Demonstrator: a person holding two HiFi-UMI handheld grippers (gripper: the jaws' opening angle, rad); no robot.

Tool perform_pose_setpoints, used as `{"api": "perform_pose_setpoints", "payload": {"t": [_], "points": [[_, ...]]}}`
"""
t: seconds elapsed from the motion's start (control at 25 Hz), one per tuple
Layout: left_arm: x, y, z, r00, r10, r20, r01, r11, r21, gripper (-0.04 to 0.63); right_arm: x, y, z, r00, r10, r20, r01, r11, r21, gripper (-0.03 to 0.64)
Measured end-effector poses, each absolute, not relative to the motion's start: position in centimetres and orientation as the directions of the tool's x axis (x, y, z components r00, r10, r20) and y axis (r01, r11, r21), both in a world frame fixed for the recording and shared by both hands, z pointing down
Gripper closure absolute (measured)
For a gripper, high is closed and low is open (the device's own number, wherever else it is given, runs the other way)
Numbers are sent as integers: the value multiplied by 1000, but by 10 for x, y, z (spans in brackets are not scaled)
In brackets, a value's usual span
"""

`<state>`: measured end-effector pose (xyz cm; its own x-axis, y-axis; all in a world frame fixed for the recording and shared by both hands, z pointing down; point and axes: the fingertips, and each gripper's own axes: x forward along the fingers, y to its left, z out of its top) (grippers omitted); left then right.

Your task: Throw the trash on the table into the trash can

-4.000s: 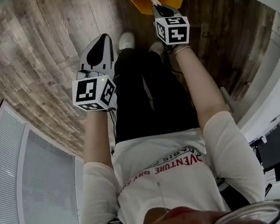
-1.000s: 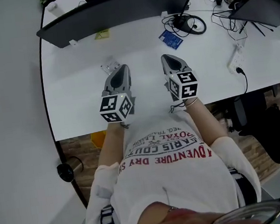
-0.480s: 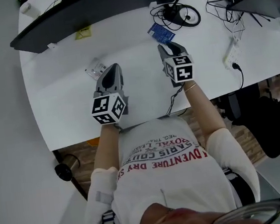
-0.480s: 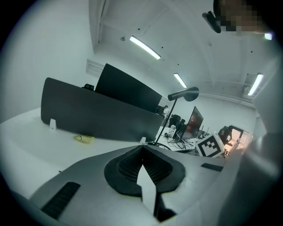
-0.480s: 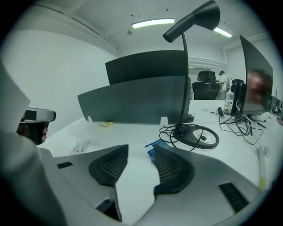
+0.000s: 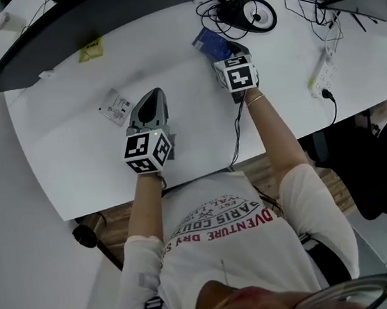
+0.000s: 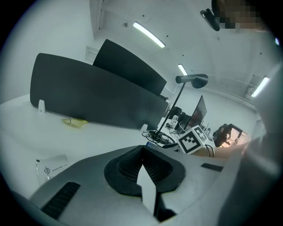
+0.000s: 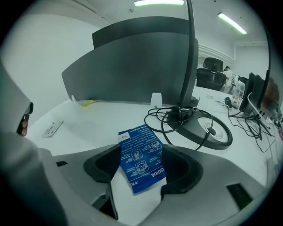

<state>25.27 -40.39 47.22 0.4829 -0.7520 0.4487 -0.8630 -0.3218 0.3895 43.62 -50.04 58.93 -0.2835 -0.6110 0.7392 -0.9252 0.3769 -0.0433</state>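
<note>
Right gripper (image 6: 231, 46) jaws have just been opening, now standing wide, straddling flat blue printed plastic packet (image 8: 142, 159) lying on white table (image 6: 76, 165); pads not pressing it. Left gripper (image 6: 151, 98) jaws staying together, holding nothing, pointing near small clear wrapper (image 6: 116, 106).

Risks, as judgement:
- thin packet lying flat, so jaws closing too high risk missing it
- jaws risk nudging it toward black cables (image 8: 177, 119)

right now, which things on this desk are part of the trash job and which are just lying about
Job: blue packet, white wrapper, probably the yellow scrap.
Lying about: lamp base, cables, power strip, dark divider.
</note>
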Motion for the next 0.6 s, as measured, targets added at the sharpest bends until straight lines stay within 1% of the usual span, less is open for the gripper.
{"api": "perform_pose_setpoints", "payload": {"t": [0.24, 0.28, 0.32, 0.4, 0.44, 0.48, 0.6], "points": [[252, -402, 494, 473, -737, 483, -868, -295, 400, 572, 442, -514, 603, -281, -596, 752, -939, 335, -85, 342], [251, -401, 495, 471, -736, 486, -869, -292, 399, 572, 442, -513, 603, -281, -595, 753, -939, 334, -86, 359], [251, -400, 496, 469, -736, 489, -870, -290, 398, 572, 442, -512, 603, -284, -591, 755, -938, 335, -91, 412], [251, -400, 494, 465, -739, 488, -873, -290, 393, 572, 440, -508, 602, -298, -579, 759, -933, 346, -102, 489], [251, -400, 492, 464, -741, 486, -874, -291, 390, 572, 439, -505, 602, -304, -573, 761, -930, 352, -106, 553], [252, -399, 491, 463, -742, 485, -874, -293, 387, 572, 439, -500, 601, -309, -566, 764, -928, 355, -112, 572], [253, -396, 485, 464, -744, 480, -875, -298, 382, 572, 436, -483, 593, -335, -555, 762, -924, 353, -148, 584]]}}
